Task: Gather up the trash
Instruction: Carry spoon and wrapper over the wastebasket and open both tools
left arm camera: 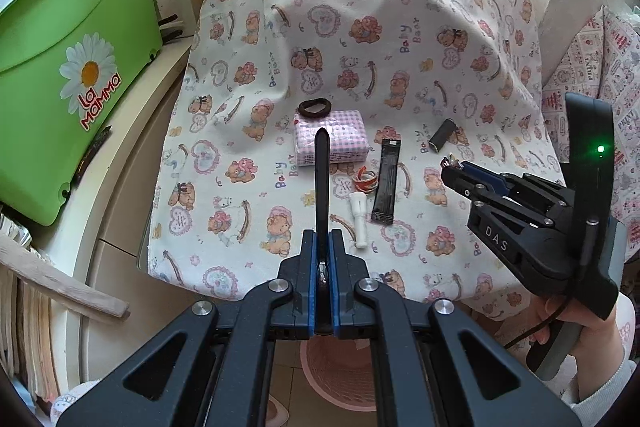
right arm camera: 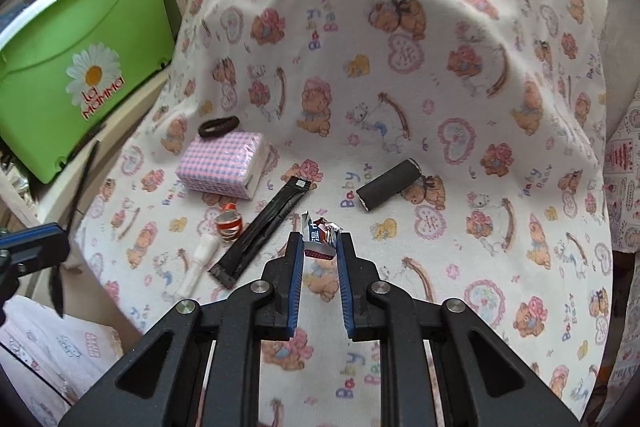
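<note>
My left gripper (left arm camera: 322, 241) is shut on a thin black strip (left arm camera: 322, 179) that sticks out past its tips, above the bear-print cloth (left arm camera: 360, 27). A crumpled foil wrapper (right arm camera: 320, 229) sits pinched between the pads of my right gripper (right arm camera: 319, 241), just over the cloth. In the left wrist view the right gripper (left arm camera: 451, 167) is at the right, with the wrapper (left arm camera: 449, 159) at its tip. On the cloth lie a black sachet stick (right arm camera: 264, 227), a black roll (right arm camera: 388, 189), an orange-and-white ribbon curl (right arm camera: 229, 223) and a white plastic piece (right arm camera: 198, 263).
A pink checked tissue pack (right arm camera: 224, 163) and a black hair tie (right arm camera: 218, 126) lie further back on the cloth. A green tub (left arm camera: 60, 67) stands at the left. A pink mesh basket (left arm camera: 340, 375) sits on the floor below the cloth's front edge.
</note>
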`<state>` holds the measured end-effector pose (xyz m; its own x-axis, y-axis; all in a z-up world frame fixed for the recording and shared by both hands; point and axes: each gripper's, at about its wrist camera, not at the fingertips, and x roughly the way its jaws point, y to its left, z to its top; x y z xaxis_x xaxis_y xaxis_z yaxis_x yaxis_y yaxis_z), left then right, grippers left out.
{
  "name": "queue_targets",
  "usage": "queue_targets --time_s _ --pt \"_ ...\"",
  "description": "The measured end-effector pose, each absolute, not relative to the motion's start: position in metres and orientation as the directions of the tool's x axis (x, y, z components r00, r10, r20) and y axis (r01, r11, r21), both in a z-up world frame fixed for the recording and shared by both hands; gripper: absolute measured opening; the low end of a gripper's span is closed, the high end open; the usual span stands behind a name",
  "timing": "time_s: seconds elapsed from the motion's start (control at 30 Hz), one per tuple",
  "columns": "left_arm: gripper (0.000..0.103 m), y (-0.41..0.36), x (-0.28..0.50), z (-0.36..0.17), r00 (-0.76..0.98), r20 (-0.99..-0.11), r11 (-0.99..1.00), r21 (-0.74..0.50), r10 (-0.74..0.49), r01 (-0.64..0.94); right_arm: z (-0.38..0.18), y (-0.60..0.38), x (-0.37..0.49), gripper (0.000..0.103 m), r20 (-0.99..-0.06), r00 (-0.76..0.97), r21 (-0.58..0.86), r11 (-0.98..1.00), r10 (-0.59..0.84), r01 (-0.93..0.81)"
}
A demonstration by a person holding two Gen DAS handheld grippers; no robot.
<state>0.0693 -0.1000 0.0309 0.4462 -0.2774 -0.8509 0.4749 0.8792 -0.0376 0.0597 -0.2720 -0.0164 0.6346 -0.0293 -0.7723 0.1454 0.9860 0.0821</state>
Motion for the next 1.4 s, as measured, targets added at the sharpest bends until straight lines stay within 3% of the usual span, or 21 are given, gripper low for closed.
queue_targets --time_s 0.23,0.47,0.97,1.4 --pt "0.005 -0.102 0.038 0.026 0.404 -0.853 0.859 -0.094 -0.33 0.503 0.017 -0.266 0.007 0.018 -0.729 0.683 0.152 0.983 0.041 0.103" --pt "0.005 -0.098 0.015 0.013 0.351 -0.862 0.846 -0.151 -0.366 0.512 0.032 -0.236 -0.042 0.018 -0.754 0.65 0.179 0.982 0.097 0.062" --pt "0.005 -0.114 -0.023 -0.036 0.225 -0.891 0.789 -0.204 -0.395 0.579 -0.015 -0.215 -0.093 0.018 -0.831 0.542 0.187 0.98 0.124 0.063" --pt "0.005 -0.122 -0.019 -0.099 0.112 -0.95 0.806 -0.183 -0.293 0.563 -0.069 -0.218 -0.09 0.019 -0.904 0.413 0.174 0.978 0.112 0.115"
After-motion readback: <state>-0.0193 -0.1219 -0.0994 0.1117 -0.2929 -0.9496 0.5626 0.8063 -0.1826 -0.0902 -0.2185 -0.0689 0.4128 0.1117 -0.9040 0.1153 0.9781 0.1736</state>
